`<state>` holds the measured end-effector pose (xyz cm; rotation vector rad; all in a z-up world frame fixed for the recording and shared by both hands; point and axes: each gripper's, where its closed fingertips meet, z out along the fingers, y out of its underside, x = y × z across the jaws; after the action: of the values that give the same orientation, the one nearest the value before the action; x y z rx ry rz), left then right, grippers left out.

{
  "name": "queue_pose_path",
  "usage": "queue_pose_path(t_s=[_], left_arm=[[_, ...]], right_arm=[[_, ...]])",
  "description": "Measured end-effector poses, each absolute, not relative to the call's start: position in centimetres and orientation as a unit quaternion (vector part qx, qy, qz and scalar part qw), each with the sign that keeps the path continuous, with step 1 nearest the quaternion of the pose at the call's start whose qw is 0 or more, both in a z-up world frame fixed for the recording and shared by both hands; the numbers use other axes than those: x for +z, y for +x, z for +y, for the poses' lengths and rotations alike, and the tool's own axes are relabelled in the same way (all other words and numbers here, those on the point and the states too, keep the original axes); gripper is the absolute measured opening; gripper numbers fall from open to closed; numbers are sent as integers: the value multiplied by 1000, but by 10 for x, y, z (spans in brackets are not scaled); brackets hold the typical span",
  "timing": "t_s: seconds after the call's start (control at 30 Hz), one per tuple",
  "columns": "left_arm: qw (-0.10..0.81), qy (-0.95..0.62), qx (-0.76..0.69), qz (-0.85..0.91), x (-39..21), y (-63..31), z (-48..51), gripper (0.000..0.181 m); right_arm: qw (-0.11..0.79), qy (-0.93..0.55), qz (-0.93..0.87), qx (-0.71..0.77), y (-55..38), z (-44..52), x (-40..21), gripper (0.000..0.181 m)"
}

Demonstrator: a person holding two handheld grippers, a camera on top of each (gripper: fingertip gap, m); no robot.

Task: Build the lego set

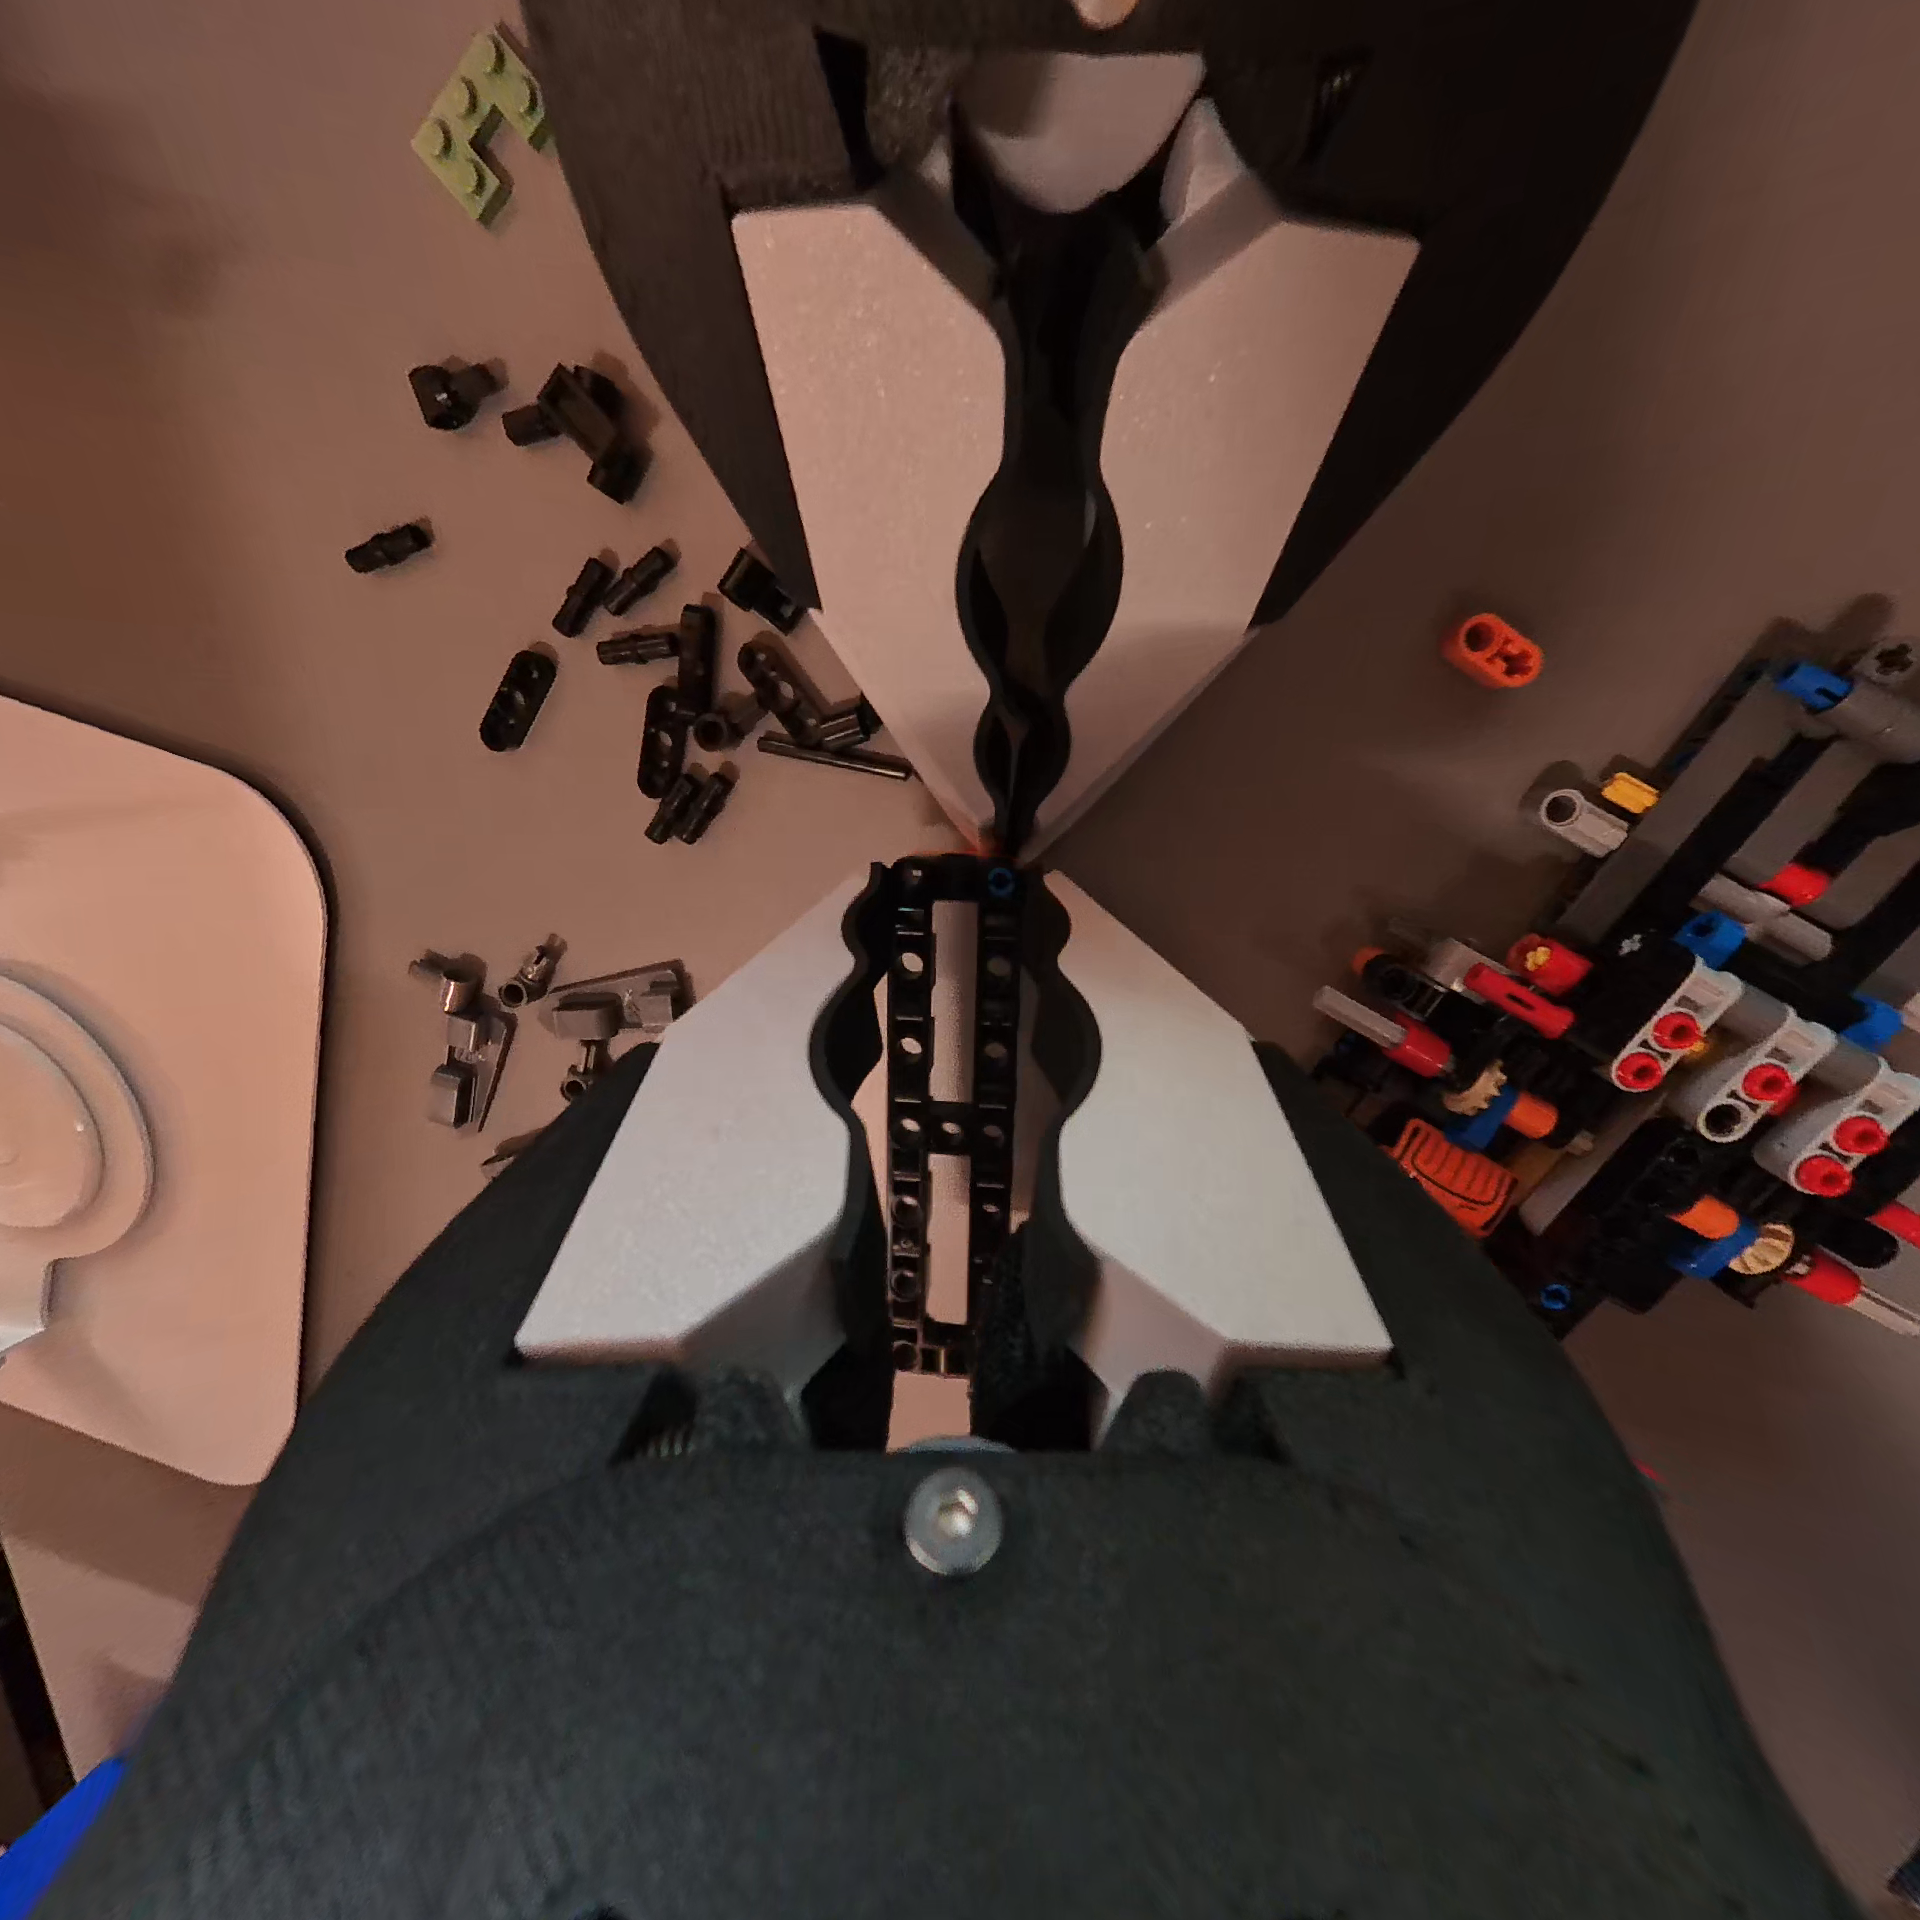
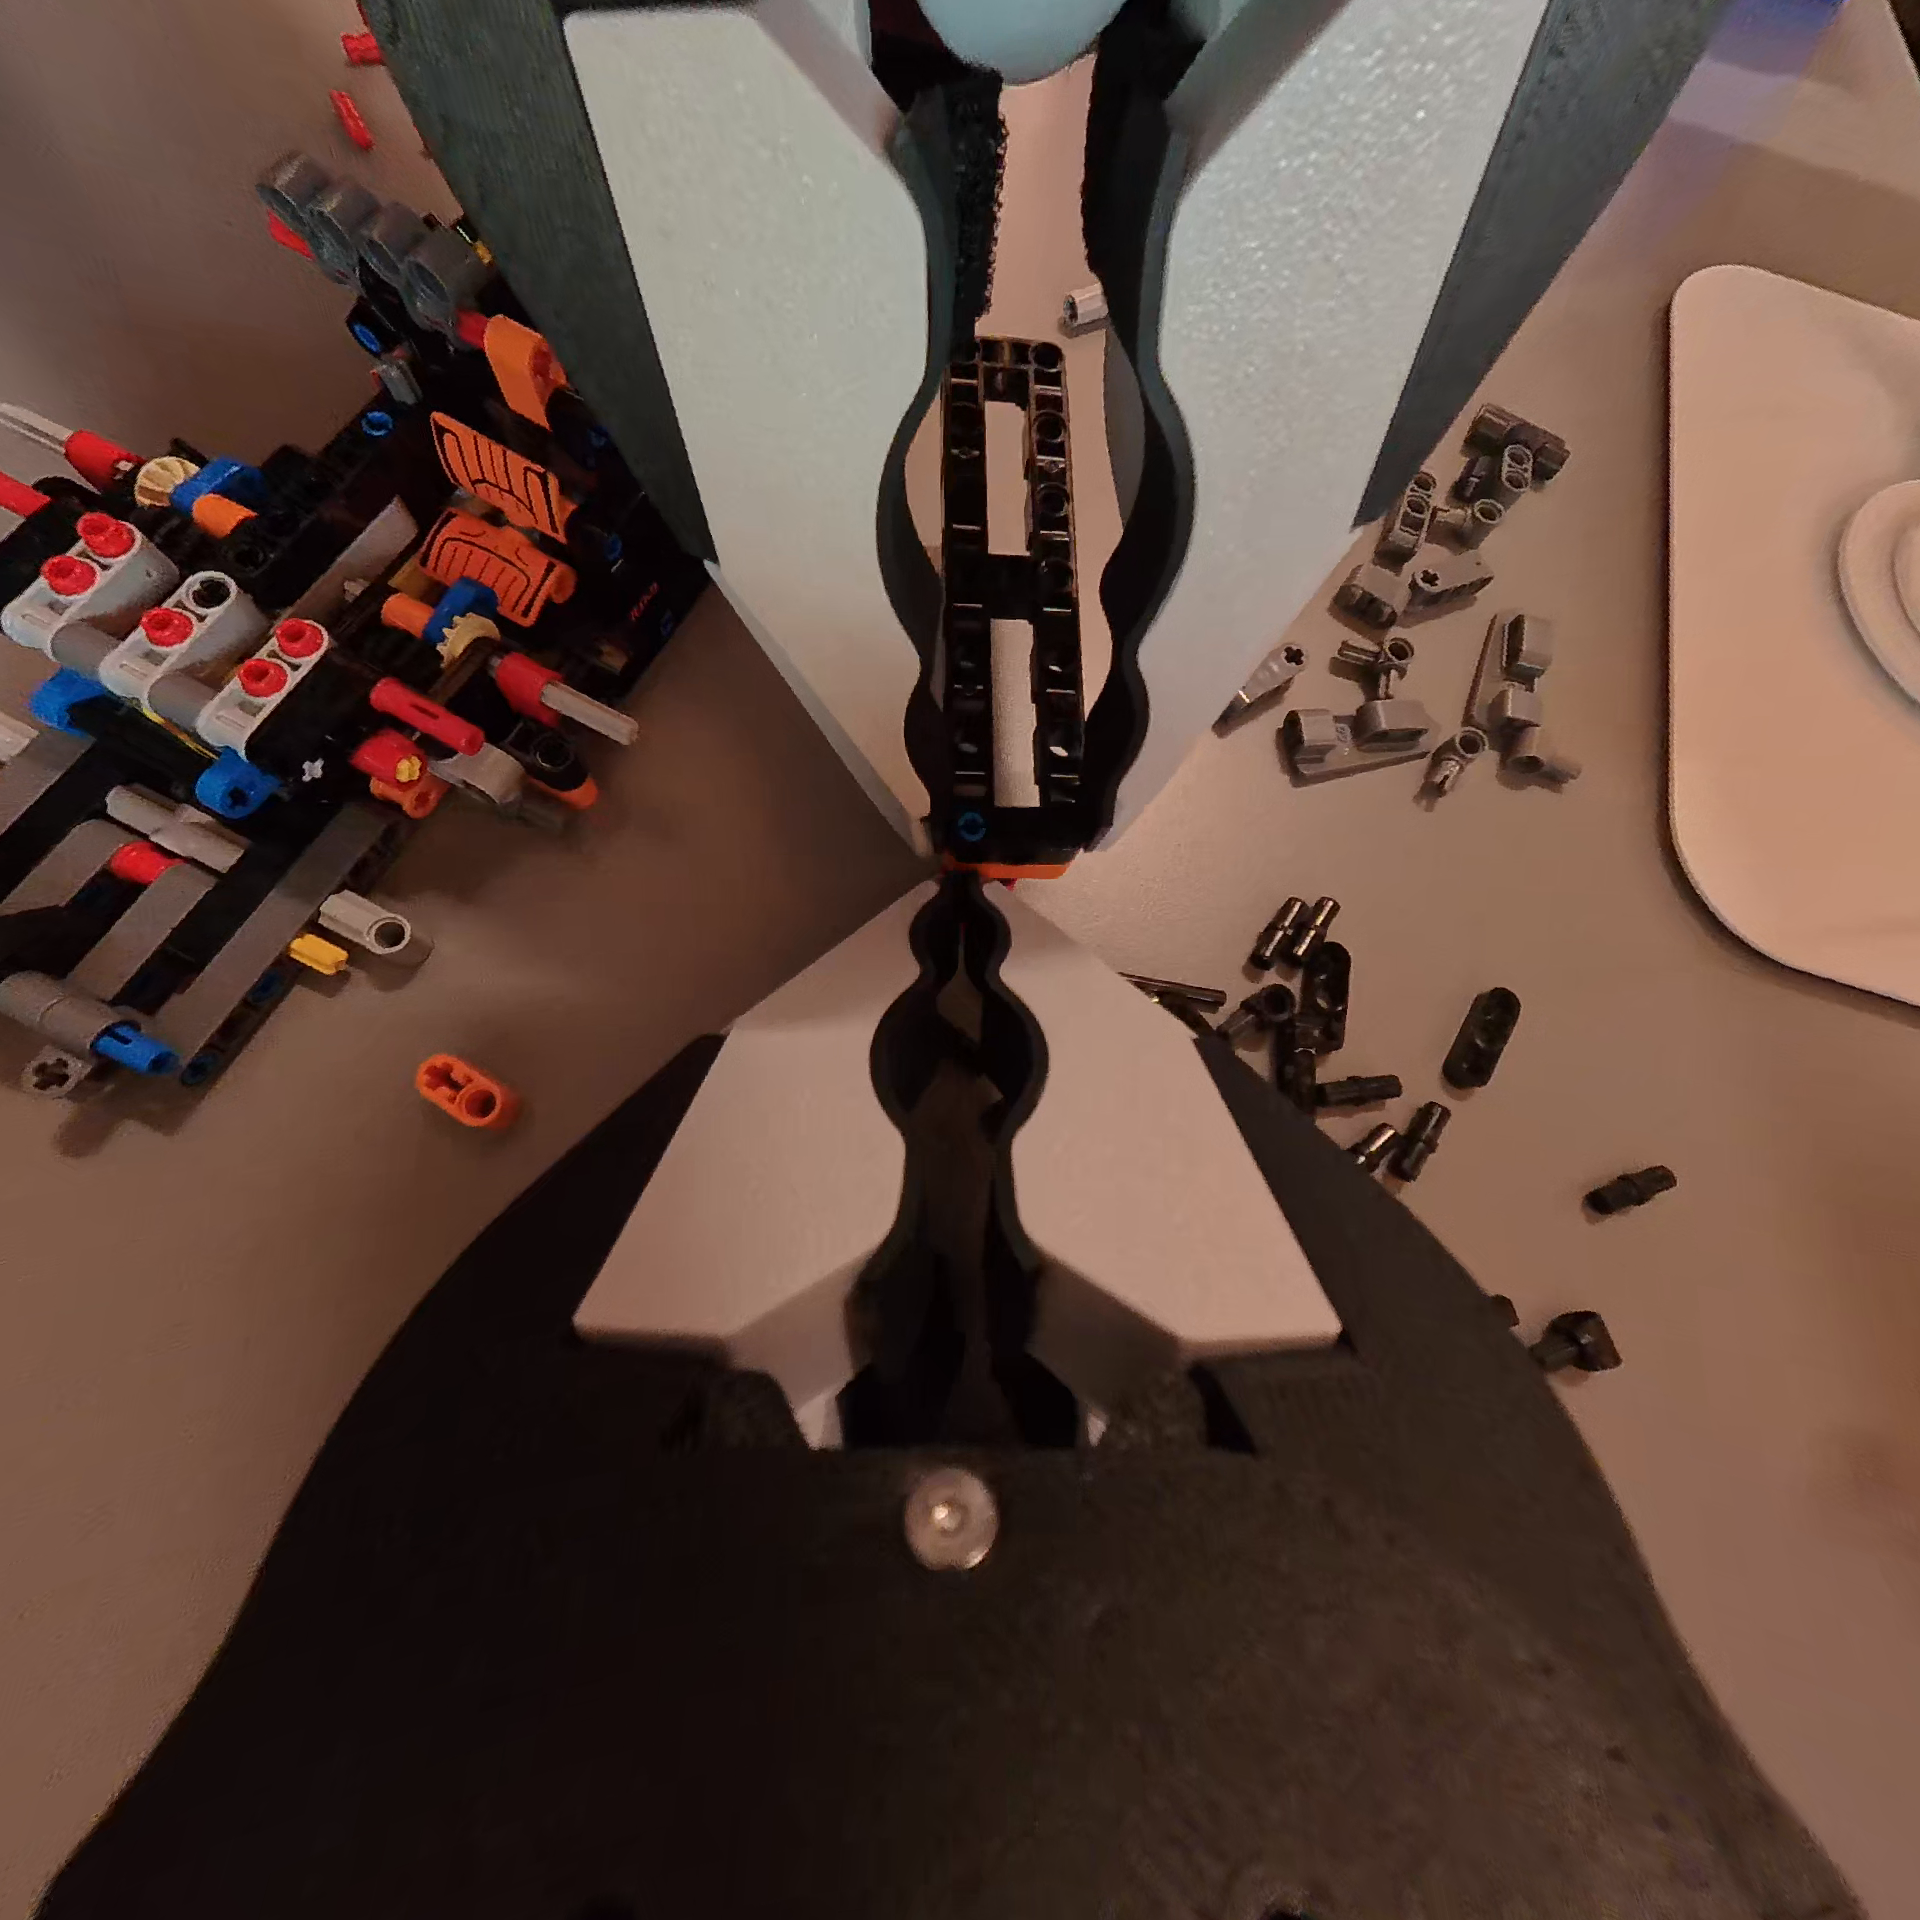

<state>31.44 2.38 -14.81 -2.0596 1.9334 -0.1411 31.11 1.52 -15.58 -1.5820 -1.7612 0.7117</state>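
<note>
Left gripper (image 1: 951, 883) clamps black frame (image 1: 951, 1101); right gripper (image 2: 961, 883) pinched on orange piece (image 2: 1003, 868), clear only in right view; green plates (image 1: 483, 120) left-view only.

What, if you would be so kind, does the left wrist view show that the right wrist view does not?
Only the left wrist view shows the green plates at the top left.

Only the right wrist view shows the orange piece at the frame's end, by the right hand-held gripper, and small red pieces beyond the model.

Both show the black frame clamped in the left hand-held gripper, its blue pin, the partly built model, a loose orange connector, the black pieces, the grey pieces and a pale tray.
</note>
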Motion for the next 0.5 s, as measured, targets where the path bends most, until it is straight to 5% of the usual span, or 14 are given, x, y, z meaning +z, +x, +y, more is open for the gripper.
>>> queue_pose_path(t_s=[0.5], left_arm=[[168, -725, -49, 666, -149, 315, 24, 25]], right_arm=[[334, -603, -675, 264, 311, 15, -156, 0]])
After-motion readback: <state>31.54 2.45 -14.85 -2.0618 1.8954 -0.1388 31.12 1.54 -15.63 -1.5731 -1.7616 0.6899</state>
